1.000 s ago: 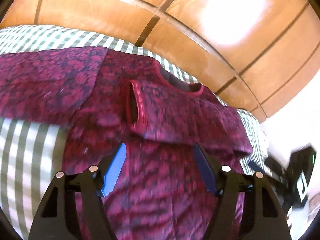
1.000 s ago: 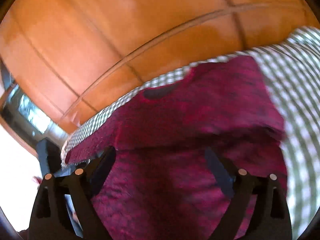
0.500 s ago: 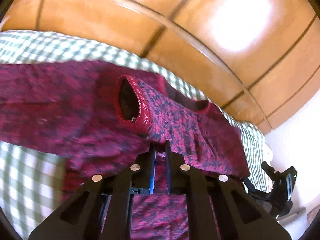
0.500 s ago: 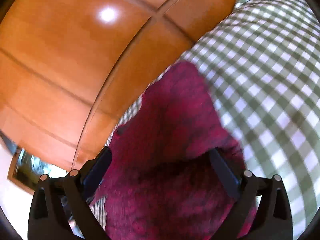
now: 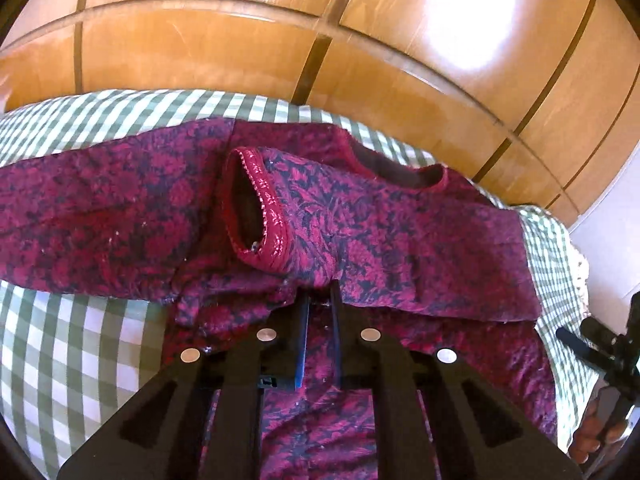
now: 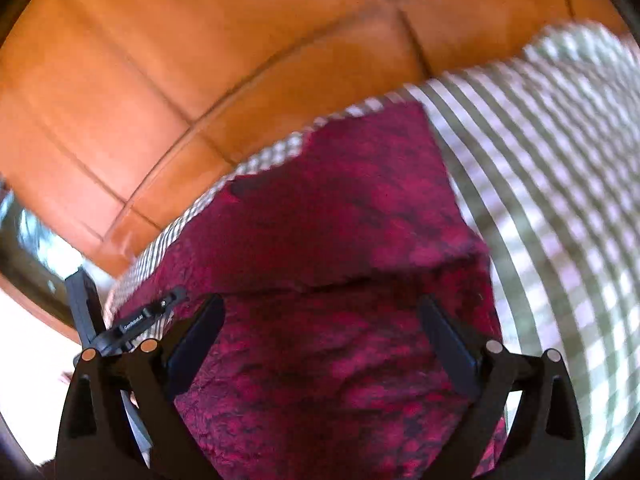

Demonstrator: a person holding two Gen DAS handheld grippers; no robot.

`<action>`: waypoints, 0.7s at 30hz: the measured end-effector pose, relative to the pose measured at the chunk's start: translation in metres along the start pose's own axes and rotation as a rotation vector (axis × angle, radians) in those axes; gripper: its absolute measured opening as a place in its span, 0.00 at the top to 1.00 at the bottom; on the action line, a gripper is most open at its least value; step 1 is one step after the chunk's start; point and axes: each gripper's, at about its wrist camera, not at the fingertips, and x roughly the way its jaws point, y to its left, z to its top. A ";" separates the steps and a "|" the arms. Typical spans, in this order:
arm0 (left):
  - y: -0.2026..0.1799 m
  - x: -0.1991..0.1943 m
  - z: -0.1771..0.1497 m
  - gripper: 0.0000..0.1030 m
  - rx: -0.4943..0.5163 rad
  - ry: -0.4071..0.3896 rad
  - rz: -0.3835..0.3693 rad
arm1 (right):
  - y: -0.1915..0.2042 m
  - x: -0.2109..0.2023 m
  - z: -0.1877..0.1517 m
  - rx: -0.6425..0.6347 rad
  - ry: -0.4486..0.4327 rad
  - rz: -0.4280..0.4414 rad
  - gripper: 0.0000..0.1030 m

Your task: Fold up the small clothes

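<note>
Right wrist blurred, right gripper (image 6: 320,344) jaws spread; left gripper (image 5: 320,300) pinching garment (image 5: 400,232), fingertips hidden

I see a small maroon top (image 5: 132,216) with a dark floral pattern lying spread flat on the green-and-white checked bed (image 5: 80,360), neckline toward the far edge. One sleeve (image 5: 360,236) is folded across the chest, its trimmed cuff gaping open and slightly raised; the other sleeve stretches out flat sideways.

One garment (image 5: 400,220), two claws (image 5: 320,300).
</note>
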 end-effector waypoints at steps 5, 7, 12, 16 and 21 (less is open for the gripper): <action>0.002 0.013 0.000 0.92 0.008 0.030 0.021 | 0.015 0.052 0.027 -0.090 -0.022 -0.193 0.06; 0.009 0.014 -0.004 0.89 -0.006 0.042 0.075 | 0.005 0.090 0.029 -0.096 0.049 -0.297 0.06; 0.020 -0.019 0.000 0.63 -0.044 -0.100 0.076 | -0.001 0.119 0.013 -0.162 0.044 -0.371 0.03; -0.005 -0.019 0.019 0.52 0.022 -0.142 -0.012 | -0.003 0.123 0.015 -0.161 0.034 -0.367 0.02; -0.010 0.041 0.034 0.65 0.026 -0.010 0.085 | 0.004 0.118 0.006 -0.171 0.020 -0.373 0.02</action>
